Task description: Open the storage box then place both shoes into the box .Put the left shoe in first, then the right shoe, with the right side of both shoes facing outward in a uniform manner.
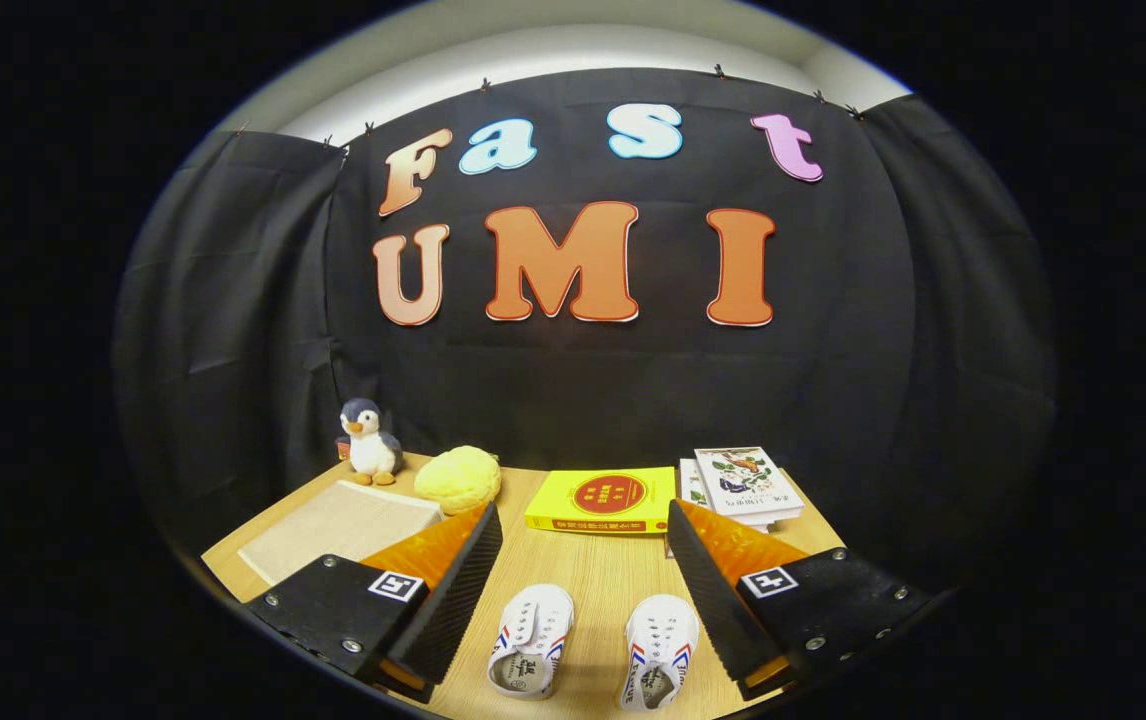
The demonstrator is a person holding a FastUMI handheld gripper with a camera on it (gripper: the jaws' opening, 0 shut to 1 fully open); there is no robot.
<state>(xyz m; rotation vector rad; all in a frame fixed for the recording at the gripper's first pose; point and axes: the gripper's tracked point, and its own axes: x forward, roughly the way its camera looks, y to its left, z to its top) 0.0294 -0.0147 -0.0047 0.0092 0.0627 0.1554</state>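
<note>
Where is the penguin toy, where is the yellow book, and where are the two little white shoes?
penguin toy (370, 443): gripper view, on its white belly.
yellow book (601, 497): gripper view, on its cover.
left-hand white shoe (533, 640): gripper view, on its laces.
right-hand white shoe (660, 645): gripper view, on its laces.

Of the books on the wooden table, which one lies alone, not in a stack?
The yellow book with the red circle, lying flat beyond the open fingers. The white illustrated books beside it are stacked on one another.

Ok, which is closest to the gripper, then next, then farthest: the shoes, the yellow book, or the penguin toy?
1. Shoes: side by side between the open gripper fingers.
2. Yellow book: just beyond the fingertips.
3. Penguin toy: back by the wall, left of the book.
</note>
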